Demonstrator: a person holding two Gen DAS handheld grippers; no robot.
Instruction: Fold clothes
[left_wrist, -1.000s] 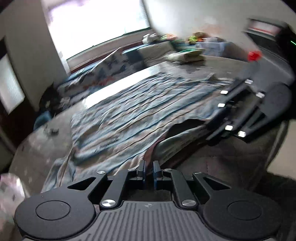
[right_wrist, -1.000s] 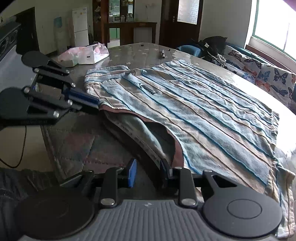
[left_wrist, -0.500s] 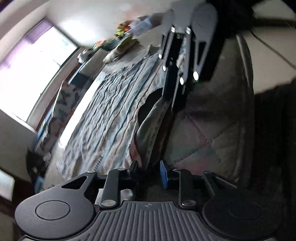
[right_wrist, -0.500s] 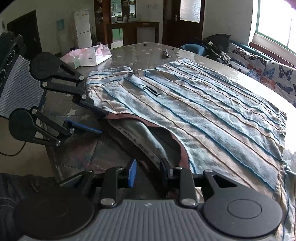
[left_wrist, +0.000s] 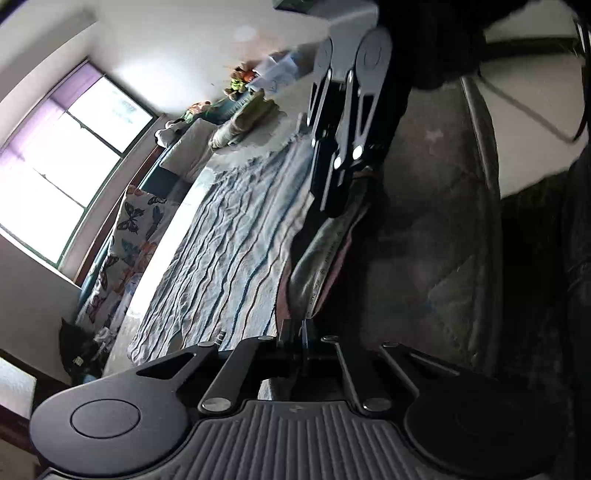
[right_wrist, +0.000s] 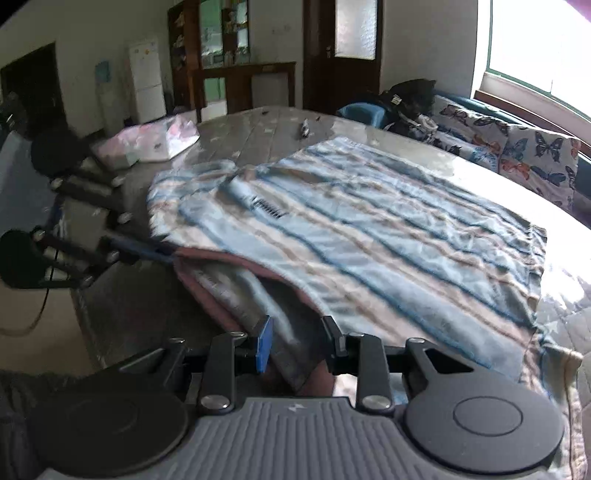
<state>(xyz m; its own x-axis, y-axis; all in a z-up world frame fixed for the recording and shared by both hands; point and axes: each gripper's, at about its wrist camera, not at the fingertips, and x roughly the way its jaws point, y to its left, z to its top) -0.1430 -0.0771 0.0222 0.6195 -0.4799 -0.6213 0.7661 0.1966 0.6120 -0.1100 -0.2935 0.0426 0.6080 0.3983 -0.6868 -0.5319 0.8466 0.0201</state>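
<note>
A blue, white and tan striped shirt (right_wrist: 369, 229) lies spread on the table, with its maroon hem toward me. My left gripper (left_wrist: 294, 332) is shut on the hem's edge; the right wrist view shows it (right_wrist: 162, 253) at the left, pinching the maroon band. My right gripper (right_wrist: 297, 345) stands partly open farther along the same hem. A fold of grey inner cloth and maroon band lies between its fingers, and the blue pad (right_wrist: 264, 347) still shows its face. In the left wrist view the shirt (left_wrist: 229, 240) runs away toward the right gripper (left_wrist: 332, 199).
The table (right_wrist: 258, 125) has a quilted cover with a near edge beside both grippers. A pink-and-white bag (right_wrist: 147, 144) and a small dark object (right_wrist: 304, 128) lie at the far side. A butterfly-print sofa (right_wrist: 517, 147) with a black bag (right_wrist: 410, 96) runs behind the table.
My left gripper rolled over, opened around the hem's edge and shut on it. The hem between the grippers now stands a little higher. The right gripper has stayed put.
</note>
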